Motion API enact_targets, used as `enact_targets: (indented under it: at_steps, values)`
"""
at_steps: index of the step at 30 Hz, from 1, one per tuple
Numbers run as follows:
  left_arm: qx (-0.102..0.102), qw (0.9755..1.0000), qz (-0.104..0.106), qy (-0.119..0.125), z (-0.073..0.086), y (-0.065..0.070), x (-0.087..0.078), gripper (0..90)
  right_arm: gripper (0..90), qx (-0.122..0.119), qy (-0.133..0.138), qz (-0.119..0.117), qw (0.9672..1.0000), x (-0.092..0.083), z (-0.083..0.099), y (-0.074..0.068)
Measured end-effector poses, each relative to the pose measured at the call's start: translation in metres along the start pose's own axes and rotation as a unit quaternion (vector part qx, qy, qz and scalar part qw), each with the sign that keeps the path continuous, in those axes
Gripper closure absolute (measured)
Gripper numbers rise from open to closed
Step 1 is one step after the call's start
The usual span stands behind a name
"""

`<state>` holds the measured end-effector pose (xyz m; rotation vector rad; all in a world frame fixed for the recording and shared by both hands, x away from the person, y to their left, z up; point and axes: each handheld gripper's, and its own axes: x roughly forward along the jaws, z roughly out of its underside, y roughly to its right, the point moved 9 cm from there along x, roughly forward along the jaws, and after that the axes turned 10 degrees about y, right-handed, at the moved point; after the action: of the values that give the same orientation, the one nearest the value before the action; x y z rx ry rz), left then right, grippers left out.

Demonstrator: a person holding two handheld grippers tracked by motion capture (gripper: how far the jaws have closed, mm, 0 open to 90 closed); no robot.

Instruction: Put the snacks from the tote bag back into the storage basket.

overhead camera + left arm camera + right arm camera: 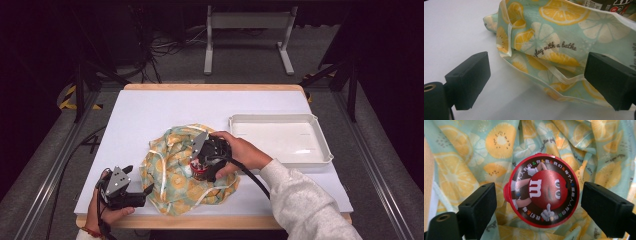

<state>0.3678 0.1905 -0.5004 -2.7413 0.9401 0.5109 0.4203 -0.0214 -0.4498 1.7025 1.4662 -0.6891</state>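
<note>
Candy tub standing in a crumpled lemon-print bag near the front of the table.

The right gripper hangs straight above the tub's red lid, jaws spread on either side of it and not pressing, so nothing is grasped; the spacing looks set for taking the tub out, perhaps to the white tray beside it. The left gripper waits at the bag's near edge, jaws wide and released, one pad over the hem, likely ready to steady the cloth.
</note>
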Motion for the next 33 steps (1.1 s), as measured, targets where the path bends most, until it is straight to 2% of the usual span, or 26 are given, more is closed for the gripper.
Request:
enact_targets:
  at_steps: [5,6,8,11,20,27,33]
  values:
    - [-0.001,1.0000,-0.002,-0.005,0.001,-0.001,0.001,7.3,18.2,0.008,-0.031,-0.006,0.9995,0.011,0.007,0.003]
    - [0.000,1.0000,-0.001,-0.003,0.001,-0.001,0.001,7.4,21.7,0.014,-0.028,-0.013,0.9994,0.012,0.007,0.003]
    - [0.001,1.0000,0.001,-0.001,0.000,-0.001,0.001,7.4,22.7,0.026,-0.023,-0.020,0.9992,0.014,0.006,0.003]
    - [0.000,1.0000,-0.001,-0.004,0.001,-0.002,0.002,7.4,23.1,0.031,-0.025,-0.018,0.9991,0.013,0.006,0.004]
    - [-0.002,1.0000,-0.002,0.000,-0.002,-0.001,0.000,7.4,23.3,0.021,-0.029,-0.013,0.9993,0.011,0.004,0.003]
    - [0.003,1.0000,-0.004,0.000,-0.003,0.000,0.000,7.4,23.3,0.018,-0.021,0.001,0.9996,-0.001,0.000,0.006]
    - [0.005,1.0000,-0.003,-0.003,-0.002,0.000,0.001,7.4,23.4,0.010,-0.020,-0.003,0.9998,-0.009,-0.004,0.005]
